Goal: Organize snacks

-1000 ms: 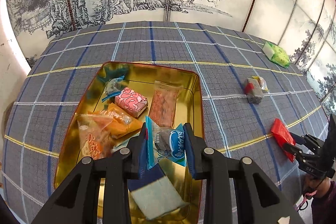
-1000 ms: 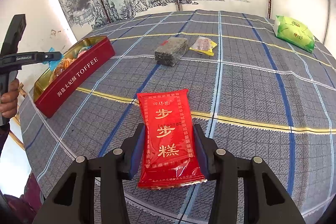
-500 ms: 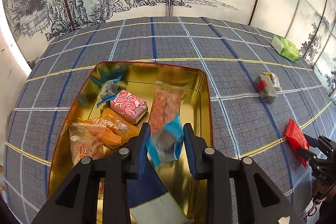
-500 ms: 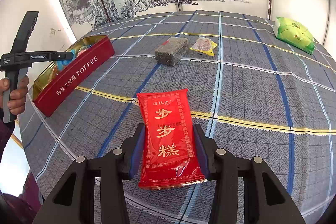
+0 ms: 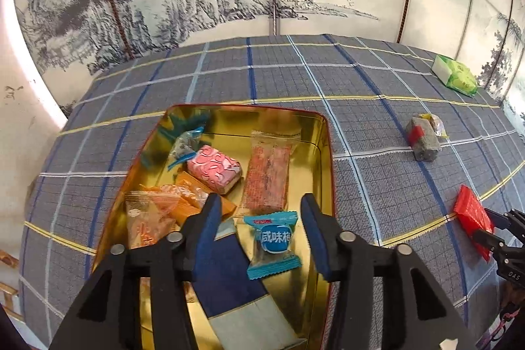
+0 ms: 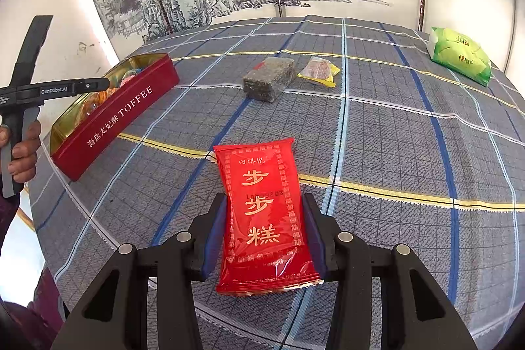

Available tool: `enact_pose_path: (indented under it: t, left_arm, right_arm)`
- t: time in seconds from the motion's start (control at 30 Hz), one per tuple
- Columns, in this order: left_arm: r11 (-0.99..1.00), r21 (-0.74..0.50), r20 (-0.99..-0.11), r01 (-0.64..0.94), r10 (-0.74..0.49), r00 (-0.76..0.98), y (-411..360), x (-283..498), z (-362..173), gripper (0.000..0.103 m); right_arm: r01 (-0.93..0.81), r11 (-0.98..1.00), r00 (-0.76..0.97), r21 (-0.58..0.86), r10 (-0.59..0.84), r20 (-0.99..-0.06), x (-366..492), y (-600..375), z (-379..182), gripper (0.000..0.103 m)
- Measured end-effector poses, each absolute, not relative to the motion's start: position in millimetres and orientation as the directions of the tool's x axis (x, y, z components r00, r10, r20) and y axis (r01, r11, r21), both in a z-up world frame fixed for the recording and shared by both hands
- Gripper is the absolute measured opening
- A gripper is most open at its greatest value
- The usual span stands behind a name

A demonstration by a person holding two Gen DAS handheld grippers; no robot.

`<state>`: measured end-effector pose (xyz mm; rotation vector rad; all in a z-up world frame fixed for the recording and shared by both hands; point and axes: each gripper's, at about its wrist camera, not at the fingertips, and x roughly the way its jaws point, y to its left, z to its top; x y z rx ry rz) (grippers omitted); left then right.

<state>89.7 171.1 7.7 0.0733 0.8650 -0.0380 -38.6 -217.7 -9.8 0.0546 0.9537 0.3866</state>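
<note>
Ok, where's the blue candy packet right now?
In the left wrist view the blue candy packet lies inside the gold tin, near its right wall, between the opening jaws of the left gripper, untouched.

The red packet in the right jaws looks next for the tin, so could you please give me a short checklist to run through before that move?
1. Left gripper has let go of the blue candy: ok, jaws opening, pads clear of the wrapper.
2. Blue candy lies inside the tin: ok.
3. Right gripper grips the red packet: ok, both pads press its sides.
4. Red packet lifted off the tablecloth: cannot tell.
5. Free floor in the tin for the packet: ok, bare gold along its right side.
6. Path to the tin clear: not ok, the left gripper hangs over it.
</note>
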Motion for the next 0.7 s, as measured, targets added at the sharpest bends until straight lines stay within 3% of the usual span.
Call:
enact_pose_path:
  t: [0.3, 0.5, 0.7]
  left_arm:
    - [0.990, 0.139, -0.700, 0.015, 0.087, 0.709, 165.7, 61.4, 25.1, 0.074]
    - [0.984, 0.178, -0.666, -0.011, 0.129, 0.735, 164.6, 44.1, 32.0, 0.078]
    - [0.990, 0.135, -0.664, -0.046, 0.125, 0.738, 181.1, 28.8, 35.7, 0.078]
  right_arm:
    - [-0.285, 0.924, 0.486, 0.256, 0.369, -0.792, -41.6, -217.2, -8.6, 0.046]
    - [-0.288, 0.912, 0.468, 0.293, 0.401, -0.788, -50.5, -209.4, -7.2, 0.046]
    - [-0.292, 0.901, 0.453, 0.320, 0.425, -0.784, -57.8, -200.0, -3.0, 0.046]
